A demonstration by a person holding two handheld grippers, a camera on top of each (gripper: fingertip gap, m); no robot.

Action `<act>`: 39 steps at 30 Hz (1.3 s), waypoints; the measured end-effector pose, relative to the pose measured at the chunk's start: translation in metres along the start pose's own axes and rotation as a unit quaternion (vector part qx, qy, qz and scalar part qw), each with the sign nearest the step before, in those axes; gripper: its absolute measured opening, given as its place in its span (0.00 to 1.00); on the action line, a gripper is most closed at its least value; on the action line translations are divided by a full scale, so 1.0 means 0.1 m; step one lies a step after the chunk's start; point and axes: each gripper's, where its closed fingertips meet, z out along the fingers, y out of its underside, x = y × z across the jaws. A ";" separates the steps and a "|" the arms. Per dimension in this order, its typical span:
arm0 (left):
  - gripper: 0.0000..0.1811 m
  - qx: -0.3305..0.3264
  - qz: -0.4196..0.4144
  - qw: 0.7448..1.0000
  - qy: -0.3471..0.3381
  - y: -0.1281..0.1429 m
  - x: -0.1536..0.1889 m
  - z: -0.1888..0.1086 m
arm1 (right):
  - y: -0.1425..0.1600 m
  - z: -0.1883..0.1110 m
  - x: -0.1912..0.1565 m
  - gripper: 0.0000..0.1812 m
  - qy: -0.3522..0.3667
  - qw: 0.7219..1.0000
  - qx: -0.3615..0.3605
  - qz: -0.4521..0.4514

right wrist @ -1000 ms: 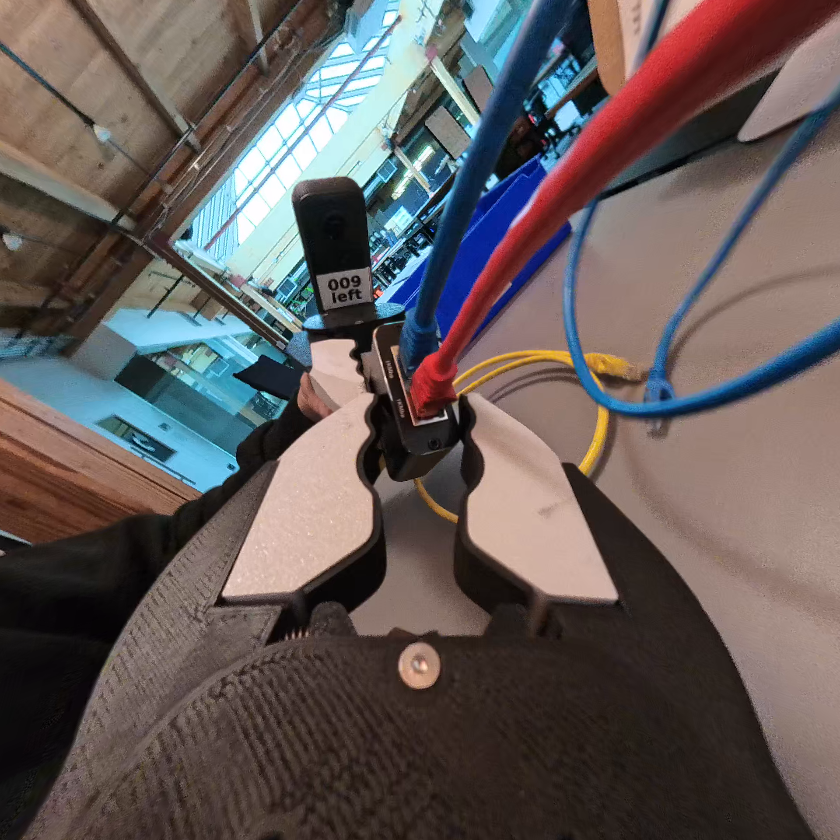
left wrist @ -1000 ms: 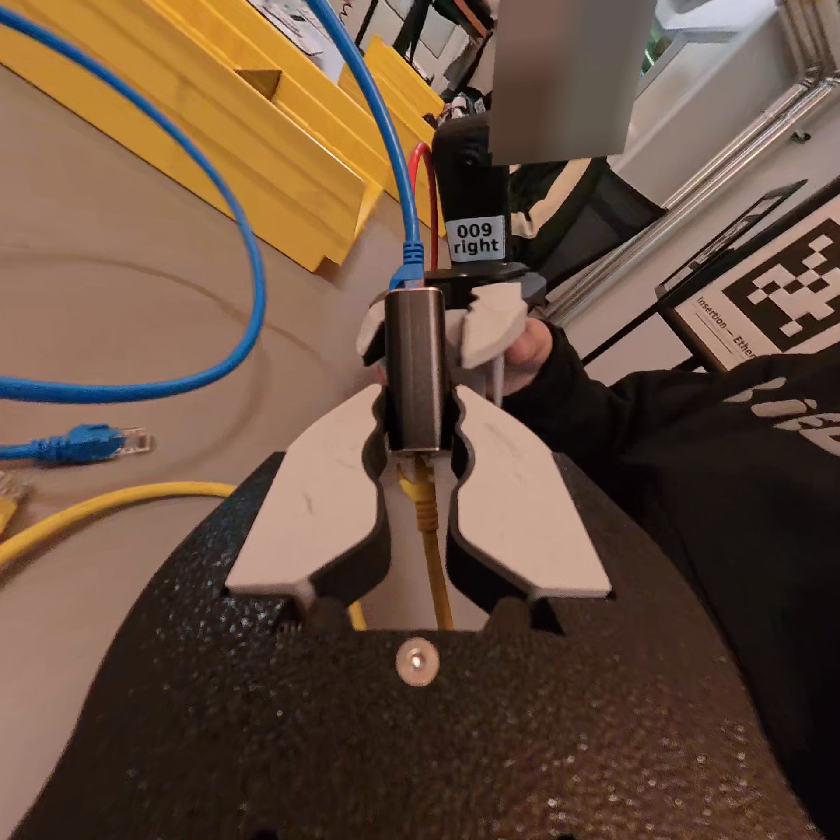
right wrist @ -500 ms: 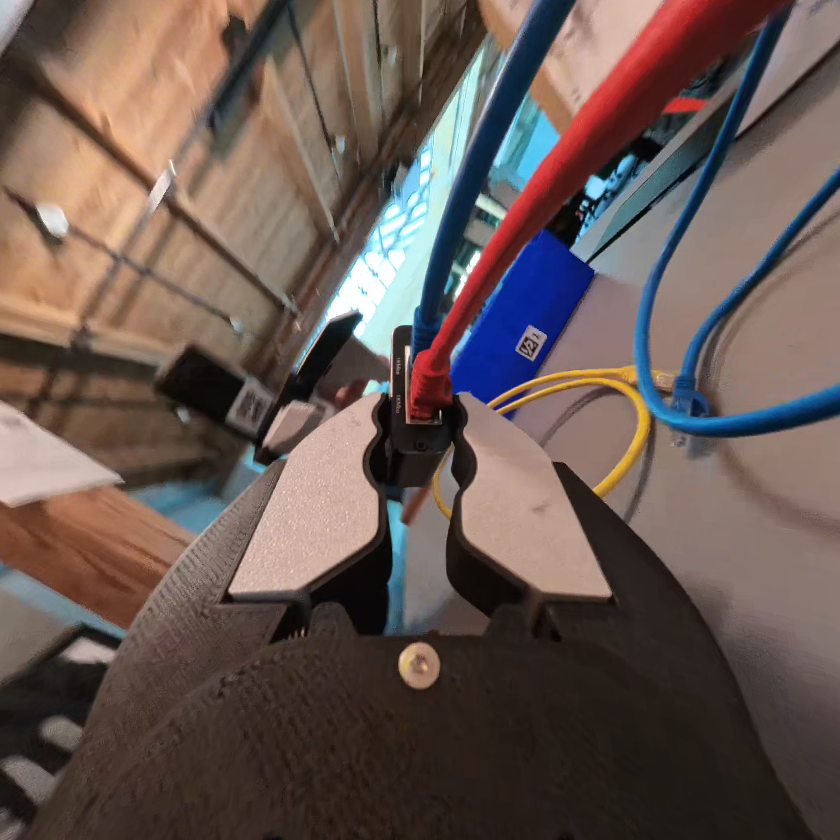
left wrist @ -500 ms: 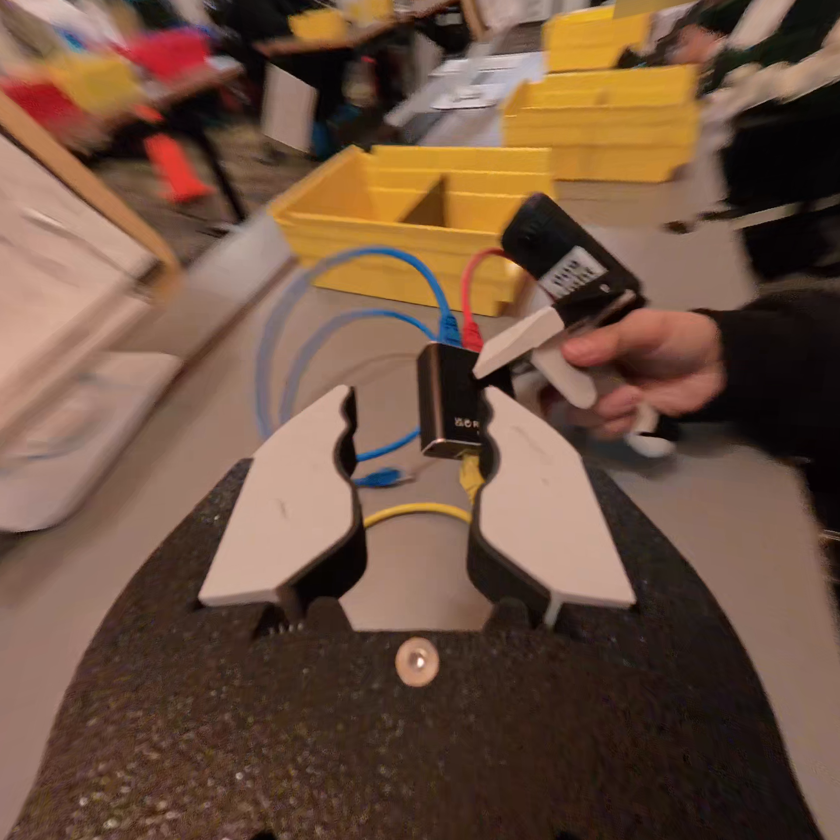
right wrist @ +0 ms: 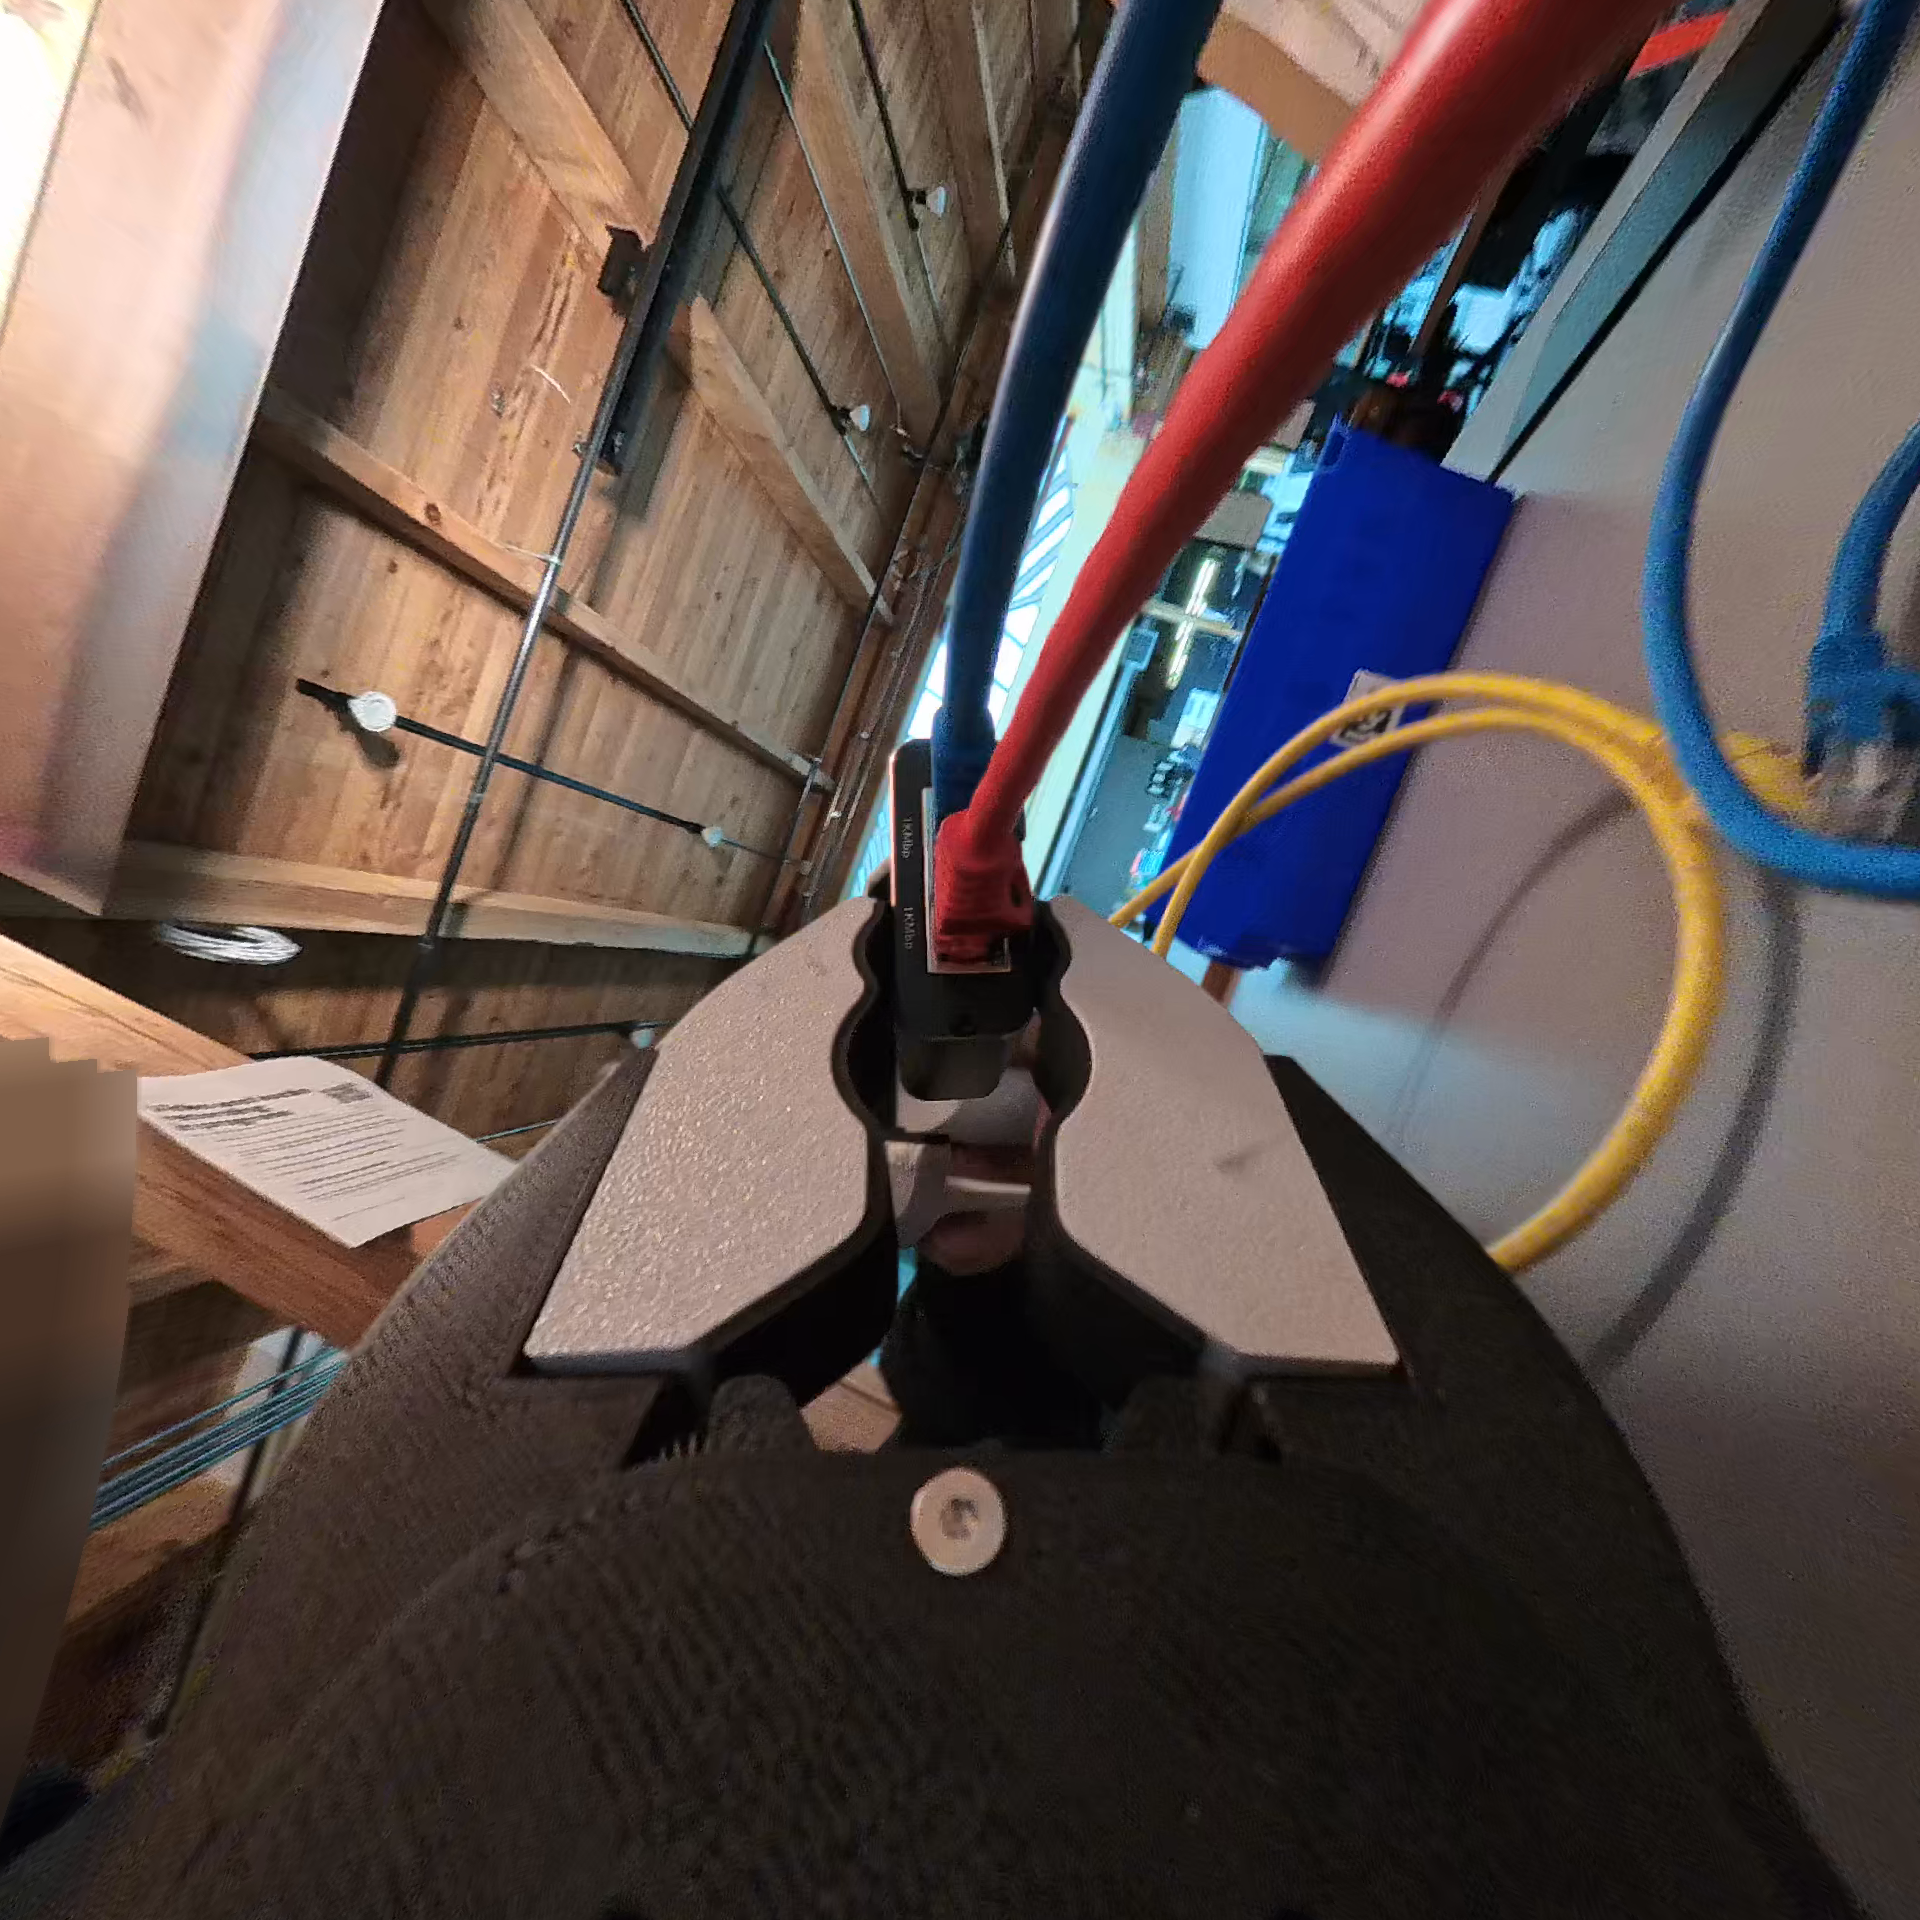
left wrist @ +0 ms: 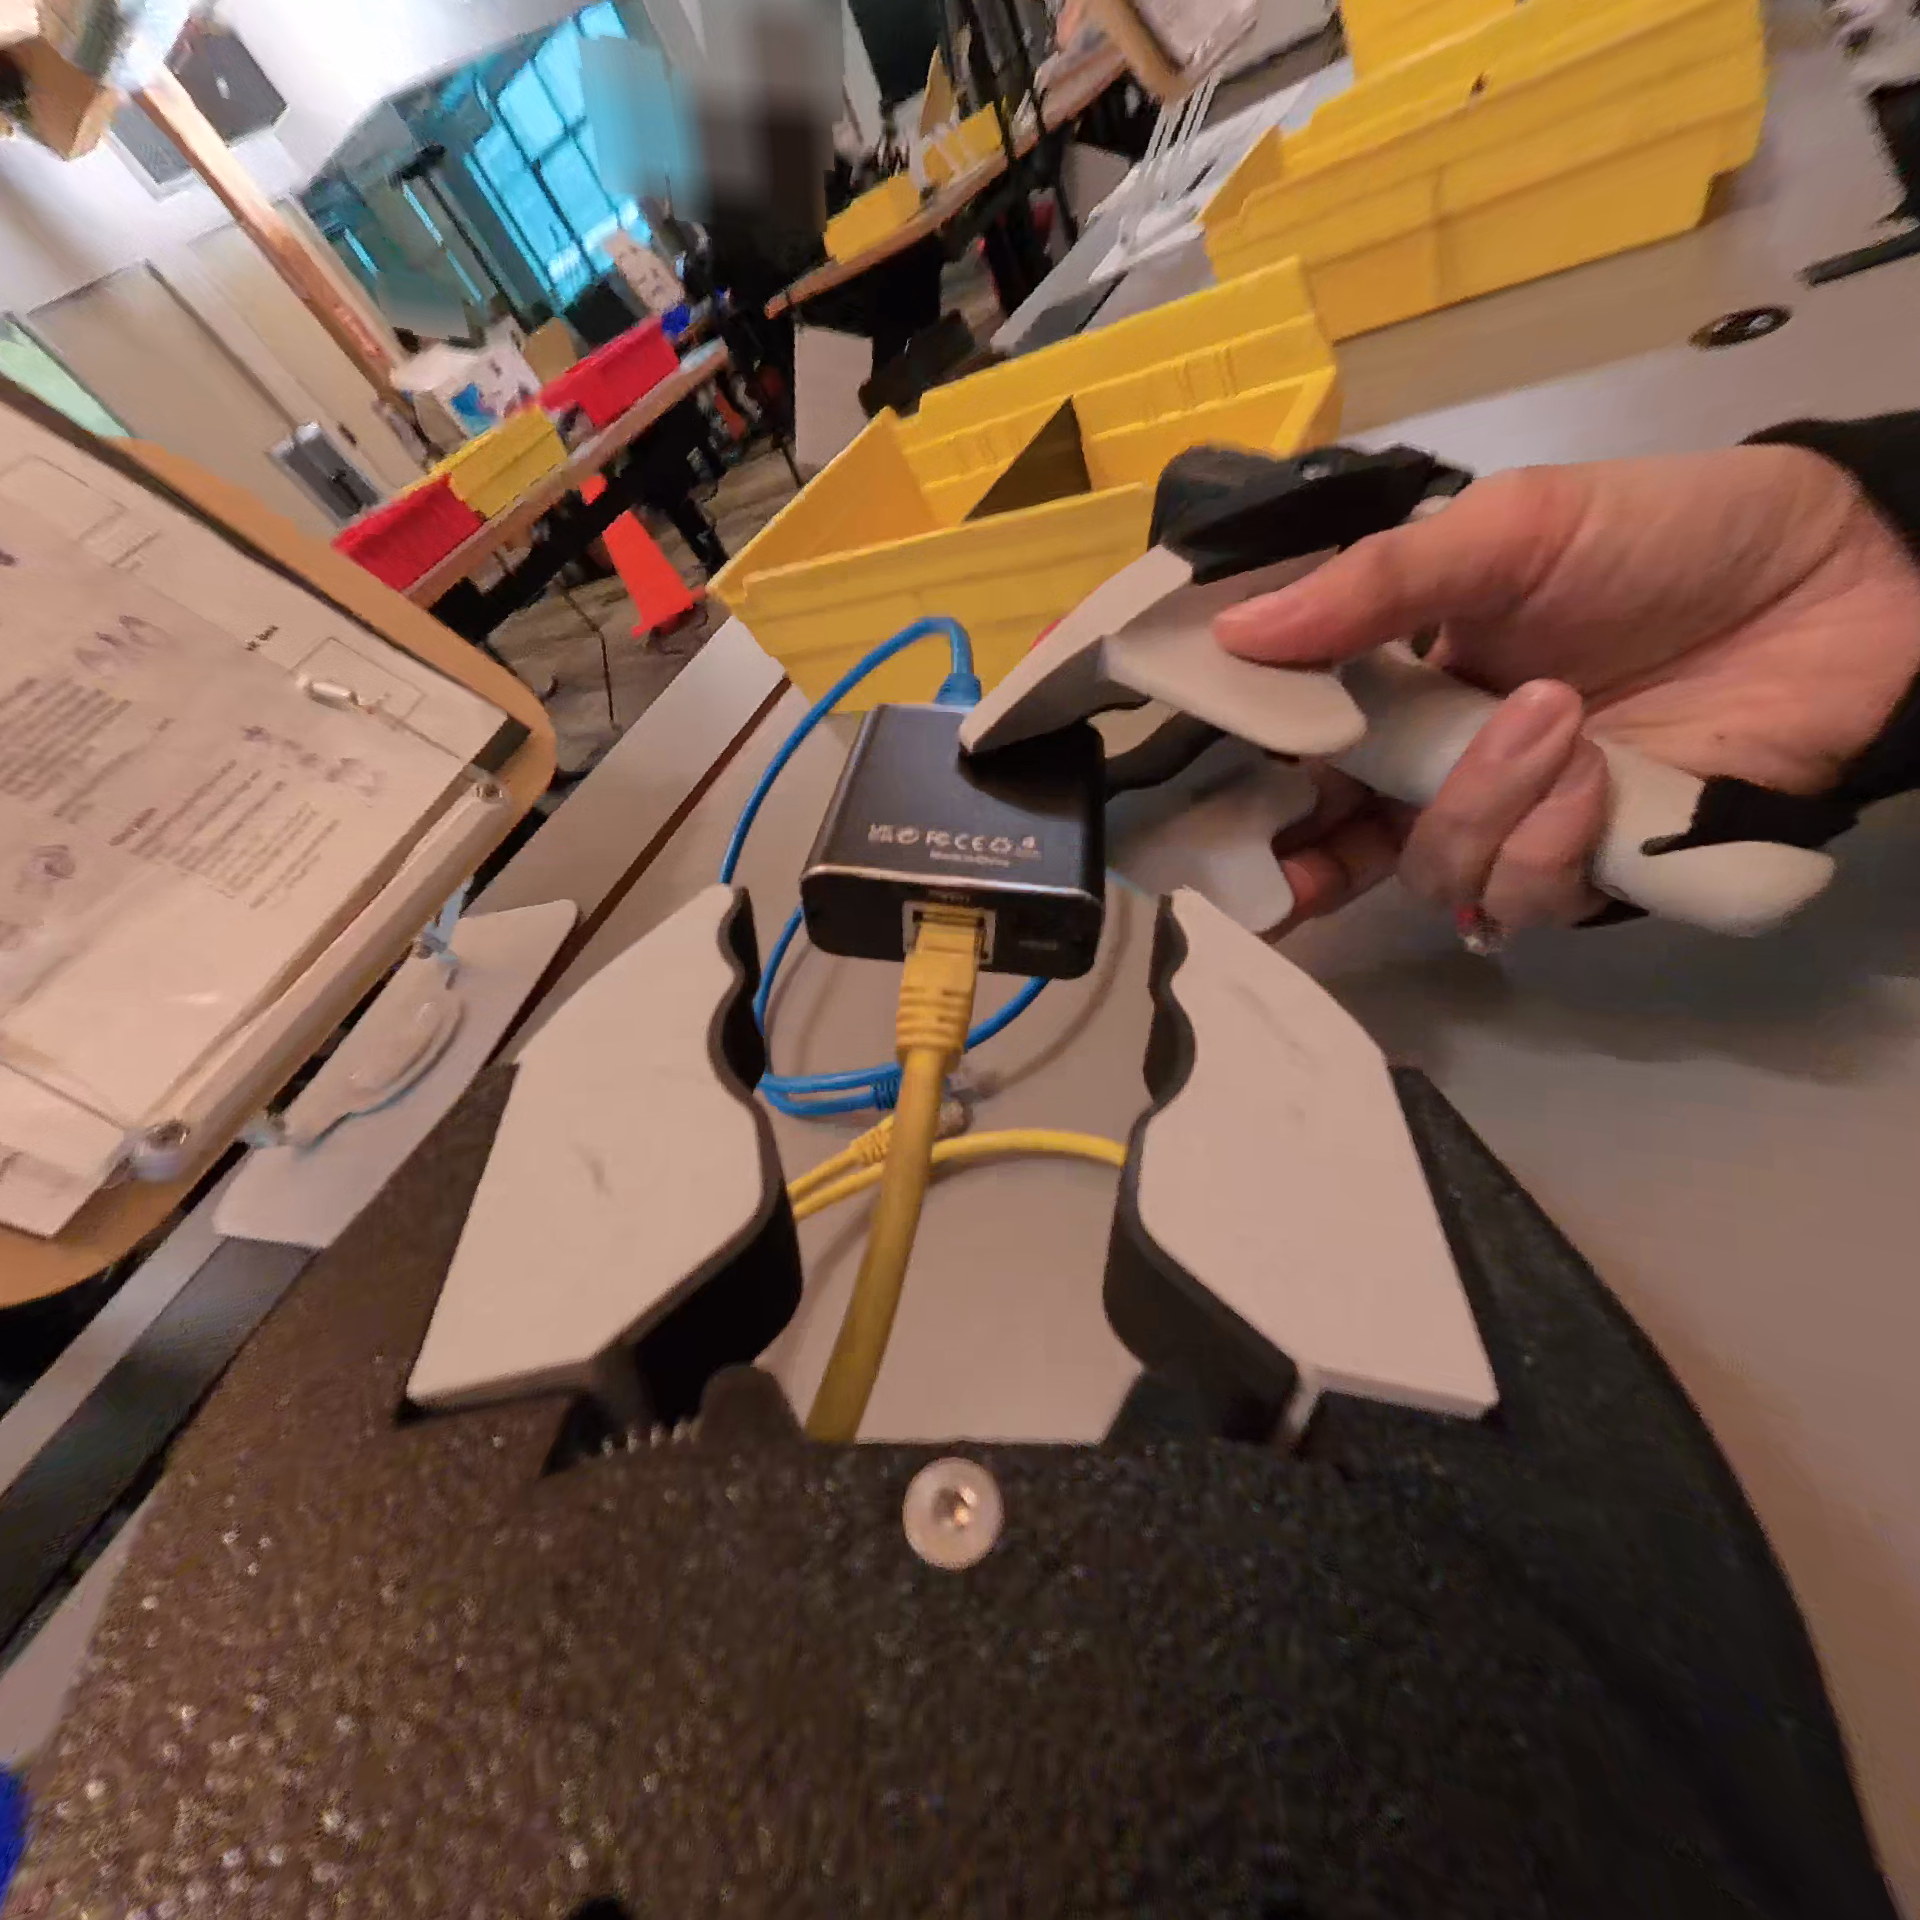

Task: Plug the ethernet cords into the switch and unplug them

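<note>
The black switch (left wrist: pixel 956 831) hangs just above the grey table, right ahead of my left gripper (left wrist: pixel 951 935), which is open and empty with a finger on either side of it, not touching. A yellow cord (left wrist: pixel 935 997) is plugged into its near face and runs back between my left fingers. A blue cord (left wrist: pixel 956 675) is plugged into the far side. My right gripper (right wrist: pixel 956 925) is shut on the switch (right wrist: pixel 951 1029); its upper finger (left wrist: pixel 1122 665) lies on top of it. A red cord (right wrist: pixel 977 894) and the blue cord (right wrist: pixel 966 748) are plugged in.
Yellow bins (left wrist: pixel 1039 520) stand behind the switch. A paper stand (left wrist: pixel 208 831) is at the left table edge. A loose blue plug (left wrist: pixel 831 1091) and a loose yellow plug (left wrist: pixel 862 1143) lie under the switch. A blue bin (right wrist: pixel 1340 707) stands farther off.
My left gripper has let go of the switch, opened wide and drawn back a little. My right gripper has stayed shut on the switch and turned it flat.
</note>
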 end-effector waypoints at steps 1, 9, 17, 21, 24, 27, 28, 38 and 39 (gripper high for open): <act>0.37 0.019 0.011 1.000 0.004 -0.03 0.01 -0.01 | 0.04 0.02 -0.01 0.13 -0.007 1.000 -0.007 0.010; 0.35 0.090 -0.009 0.996 0.022 0.03 0.02 -0.08 | 0.30 0.11 -0.12 0.13 -0.010 0.997 -0.076 -0.020; 0.39 0.071 0.037 0.997 0.012 0.08 0.02 -0.04 | 0.40 0.12 -0.11 0.13 -0.002 0.993 -0.112 -0.043; 0.38 0.079 0.017 0.997 0.013 0.09 0.02 -0.06 | 0.40 0.11 -0.06 0.13 0.010 0.991 -0.122 -0.057; 0.35 0.069 0.032 0.997 0.015 0.15 0.06 -0.06 | 0.41 0.09 -0.02 0.13 0.020 0.989 -0.133 -0.066; 0.35 0.050 0.052 0.997 0.008 0.21 0.05 -0.06 | 0.34 0.06 0.04 0.13 0.044 0.987 -0.128 -0.090; 0.36 0.046 0.058 0.997 0.001 0.21 0.02 -0.07 | 0.29 0.04 0.05 0.13 0.047 0.987 -0.121 -0.090; 0.45 0.009 0.011 1.000 -0.004 -0.06 0.07 -0.19 | 0.27 0.05 0.07 0.13 0.049 0.990 -0.104 -0.087; 0.46 0.007 0.001 1.000 -0.002 -0.02 0.07 -0.15 | 0.31 0.07 0.02 0.13 0.033 0.991 -0.108 -0.072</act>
